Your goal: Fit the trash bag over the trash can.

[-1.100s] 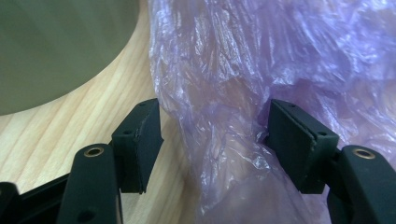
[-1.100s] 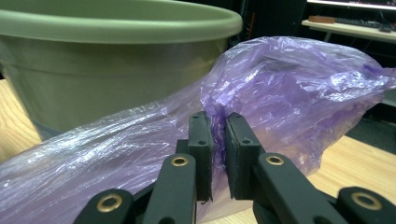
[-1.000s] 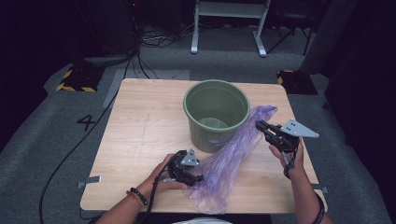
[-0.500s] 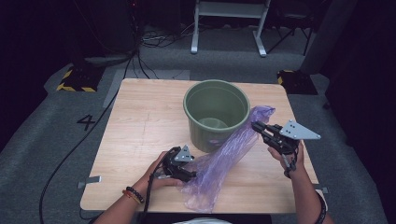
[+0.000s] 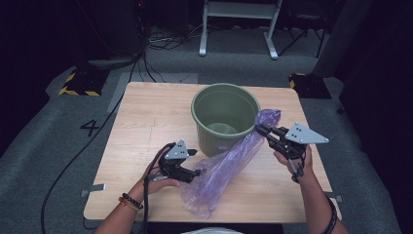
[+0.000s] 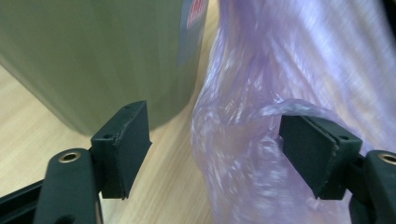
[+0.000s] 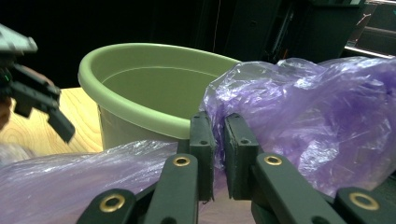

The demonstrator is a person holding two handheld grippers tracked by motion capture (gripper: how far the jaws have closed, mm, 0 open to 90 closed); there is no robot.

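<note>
While the right claw (image 5: 260,130) stayed clamped on the bag (image 5: 229,165) top beside the bin (image 5: 224,117) rim, the left claw (image 5: 194,163) had just opened wide and risen, bag between its pads untouched, so its regrasp appeared next.

Colour-wise, the bucket (image 5: 224,117) you've got there is a muted sage green, same shade inside and out, with a small label (image 6: 194,18) on its side in pale blue-grey with red print. The bag (image 5: 229,161) is see-through purple, shiny where it crinkles. Your worktop (image 5: 146,122) is light wood with a fine grain. Both grippers are black, left gripper (image 5: 195,163) and right gripper (image 5: 260,130), each topped by a grey plate, with little brass rivets on the arms.
</note>
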